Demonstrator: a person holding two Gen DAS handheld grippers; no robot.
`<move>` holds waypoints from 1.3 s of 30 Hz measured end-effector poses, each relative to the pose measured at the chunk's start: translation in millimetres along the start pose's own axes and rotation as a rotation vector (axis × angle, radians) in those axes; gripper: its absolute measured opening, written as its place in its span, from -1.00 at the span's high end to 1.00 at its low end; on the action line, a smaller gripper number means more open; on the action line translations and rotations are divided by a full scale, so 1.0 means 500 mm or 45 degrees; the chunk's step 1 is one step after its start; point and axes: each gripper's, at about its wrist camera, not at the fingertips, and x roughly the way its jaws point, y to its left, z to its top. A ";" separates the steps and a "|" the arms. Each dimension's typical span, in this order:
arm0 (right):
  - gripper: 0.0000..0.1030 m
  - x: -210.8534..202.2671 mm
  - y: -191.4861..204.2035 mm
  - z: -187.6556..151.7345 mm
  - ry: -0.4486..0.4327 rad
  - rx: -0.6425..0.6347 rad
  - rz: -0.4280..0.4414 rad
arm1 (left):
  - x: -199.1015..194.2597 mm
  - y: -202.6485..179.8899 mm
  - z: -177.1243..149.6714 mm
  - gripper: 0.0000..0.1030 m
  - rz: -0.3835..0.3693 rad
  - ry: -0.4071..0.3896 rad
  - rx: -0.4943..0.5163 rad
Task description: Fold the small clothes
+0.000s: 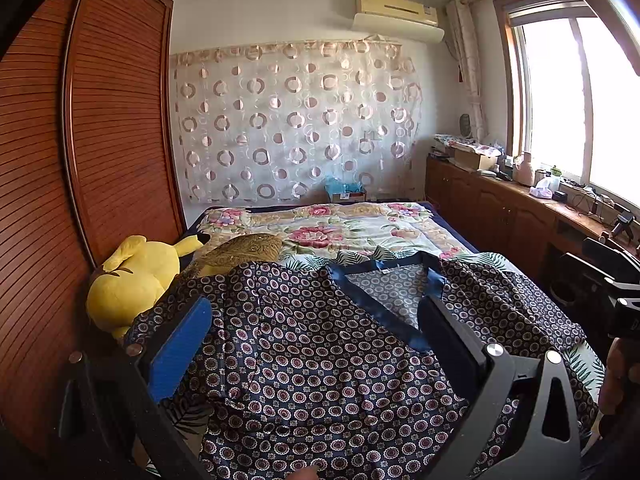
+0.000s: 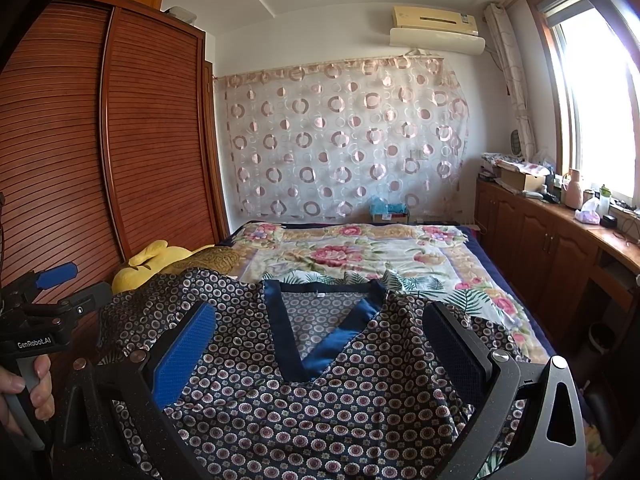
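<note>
Bed (image 1: pixel 360 236) bears the patterned navy top (image 1: pixel 320 360), spread flat, neckline up. Left gripper (image 1: pixel 316 332) and right gripper (image 2: pixel 320 344) hover above it, jaws wide, holding nothing.

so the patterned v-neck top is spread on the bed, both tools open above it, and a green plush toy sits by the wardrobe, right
Not quite: the plush toy is yellow, not green, as the left wrist view shows. The rest holds: the patterned top lies spread on the bed, with the left tool and right tool open above it.
</note>
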 end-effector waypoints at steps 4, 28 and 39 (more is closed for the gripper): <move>-1.00 0.000 0.001 0.000 -0.001 -0.002 0.001 | 0.000 0.000 0.000 -1.00 -0.001 -0.001 0.000; -1.00 0.013 0.005 -0.007 0.024 -0.006 0.020 | -0.009 0.017 0.005 -1.00 0.006 0.012 -0.008; -1.00 0.052 0.015 -0.020 0.090 -0.022 0.101 | 0.032 0.103 -0.044 -1.00 0.057 0.092 -0.054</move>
